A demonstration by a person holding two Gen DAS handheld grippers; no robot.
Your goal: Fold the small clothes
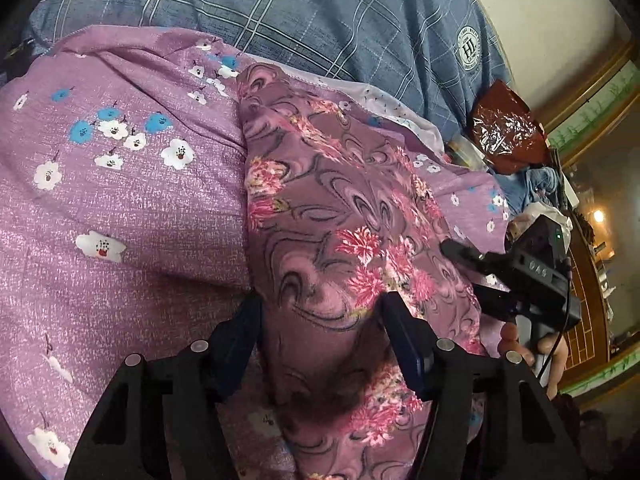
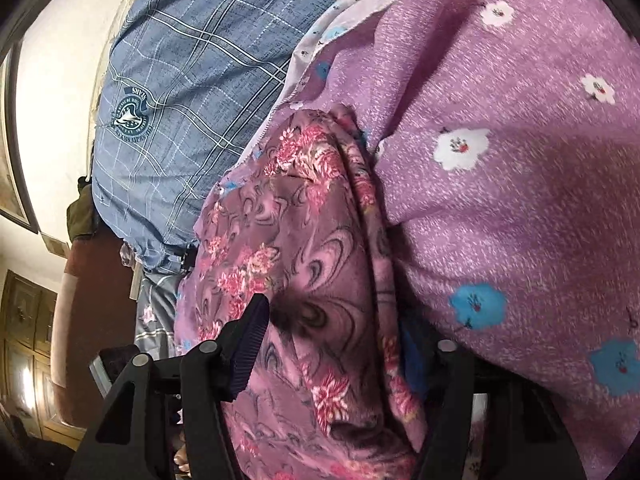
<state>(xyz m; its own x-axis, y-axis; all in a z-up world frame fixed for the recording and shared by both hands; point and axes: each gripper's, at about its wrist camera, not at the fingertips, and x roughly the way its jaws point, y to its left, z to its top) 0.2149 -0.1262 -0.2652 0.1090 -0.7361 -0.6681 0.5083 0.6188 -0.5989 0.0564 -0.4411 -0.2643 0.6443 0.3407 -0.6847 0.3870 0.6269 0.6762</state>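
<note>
A mauve garment with pink flowers and dark swirls (image 1: 340, 216) lies bunched on a purple flowered bedsheet (image 1: 120, 208). My left gripper (image 1: 320, 308) has its jaws wide apart with a thick fold of the garment between the fingers. My right gripper (image 1: 472, 272) shows at the right of the left wrist view, at the garment's right edge. In the right wrist view the right gripper (image 2: 340, 320) straddles the garment (image 2: 304, 240); its left finger (image 2: 252, 332) shows, and the right finger is hidden under the bedsheet (image 2: 500, 200).
A blue checked quilt (image 1: 320, 20) lies beyond the sheet, also in the right wrist view (image 2: 180, 100). A red-brown plastic bag (image 1: 504, 128) and clutter sit at the bed's right edge. A wooden cabinet (image 2: 24, 340) stands at the left.
</note>
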